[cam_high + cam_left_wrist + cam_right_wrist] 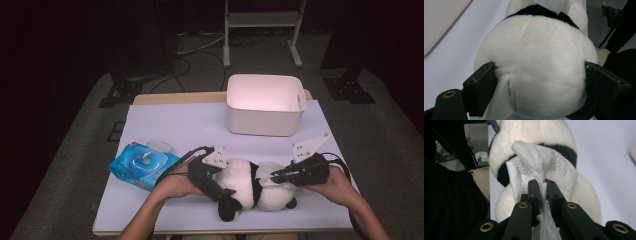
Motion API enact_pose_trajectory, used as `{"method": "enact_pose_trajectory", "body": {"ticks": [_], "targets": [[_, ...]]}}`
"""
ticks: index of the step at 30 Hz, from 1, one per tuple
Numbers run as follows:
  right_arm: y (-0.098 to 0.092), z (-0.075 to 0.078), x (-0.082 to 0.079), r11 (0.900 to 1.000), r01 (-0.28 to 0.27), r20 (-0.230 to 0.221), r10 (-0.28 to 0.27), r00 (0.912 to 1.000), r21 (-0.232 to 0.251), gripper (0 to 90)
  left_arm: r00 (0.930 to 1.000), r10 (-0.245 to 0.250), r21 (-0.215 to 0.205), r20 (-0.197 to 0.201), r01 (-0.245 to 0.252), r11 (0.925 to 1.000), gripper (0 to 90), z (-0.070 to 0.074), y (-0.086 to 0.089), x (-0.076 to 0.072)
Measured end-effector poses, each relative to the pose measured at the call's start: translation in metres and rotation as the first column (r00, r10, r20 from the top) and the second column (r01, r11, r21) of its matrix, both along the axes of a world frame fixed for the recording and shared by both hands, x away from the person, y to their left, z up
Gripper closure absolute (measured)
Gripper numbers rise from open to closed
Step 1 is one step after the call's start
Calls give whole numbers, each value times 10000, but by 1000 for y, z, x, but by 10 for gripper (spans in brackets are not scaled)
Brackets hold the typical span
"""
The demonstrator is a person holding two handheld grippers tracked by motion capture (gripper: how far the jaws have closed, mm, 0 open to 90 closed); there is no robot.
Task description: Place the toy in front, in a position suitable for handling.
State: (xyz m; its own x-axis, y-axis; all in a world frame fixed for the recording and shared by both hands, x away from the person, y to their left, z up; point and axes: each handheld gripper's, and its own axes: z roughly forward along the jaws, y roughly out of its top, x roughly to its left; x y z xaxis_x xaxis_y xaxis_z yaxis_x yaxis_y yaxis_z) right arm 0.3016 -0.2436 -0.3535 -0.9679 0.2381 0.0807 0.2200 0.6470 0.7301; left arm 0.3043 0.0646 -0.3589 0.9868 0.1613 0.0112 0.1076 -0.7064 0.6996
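Note:
A plush panda [252, 189] lies on its side on the white table sheet [180, 127], near the front edge. My left gripper [216, 187] is shut on the panda's white rounded body [536, 67], one black jaw pressed into each flank. A fabric label [507, 90] hangs by the left jaw. My right gripper [276, 176] is shut on a white wet wipe [541, 170], which rests crumpled against the panda's black band [566, 153].
A white plastic bin [265, 104] stands at the back of the table. A blue wet-wipe pack [142, 166] with its lid flipped open lies at the left. A white frame's legs [262, 30] stand on the dark floor beyond.

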Motion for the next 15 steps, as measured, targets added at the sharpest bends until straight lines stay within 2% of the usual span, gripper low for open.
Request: {"method": "enact_pose_trajectory", "body": {"ticks": [1,5,8,12,13,15], "targets": [[-2,-1,1,10000,22,-48,-21,10000,40,827,10000,30,-87,-72,-30,10000,147,1,0,0],[3,-5,-1,9999,-113,-101,113,9999,27,827,10000,-20,-12,-63,20,10000,145,6,1,0],[9,-8,-6,9991,-417,-96,417,9991,-26,828,9999,-87,-313,-58,85,9995,148,15,3,0],[16,-9,-14,9975,-651,-25,651,9979,-276,828,9999,-108,-229,60,109,9997,153,19,-4,-1],[16,-9,-16,9974,-647,43,649,9979,-310,828,9998,-200,-34,88,200,9998,154,18,-6,0],[15,-9,-18,9974,-651,47,653,9979,-312,827,9997,-243,77,13,243,9997,206,13,-9,-1]]}}
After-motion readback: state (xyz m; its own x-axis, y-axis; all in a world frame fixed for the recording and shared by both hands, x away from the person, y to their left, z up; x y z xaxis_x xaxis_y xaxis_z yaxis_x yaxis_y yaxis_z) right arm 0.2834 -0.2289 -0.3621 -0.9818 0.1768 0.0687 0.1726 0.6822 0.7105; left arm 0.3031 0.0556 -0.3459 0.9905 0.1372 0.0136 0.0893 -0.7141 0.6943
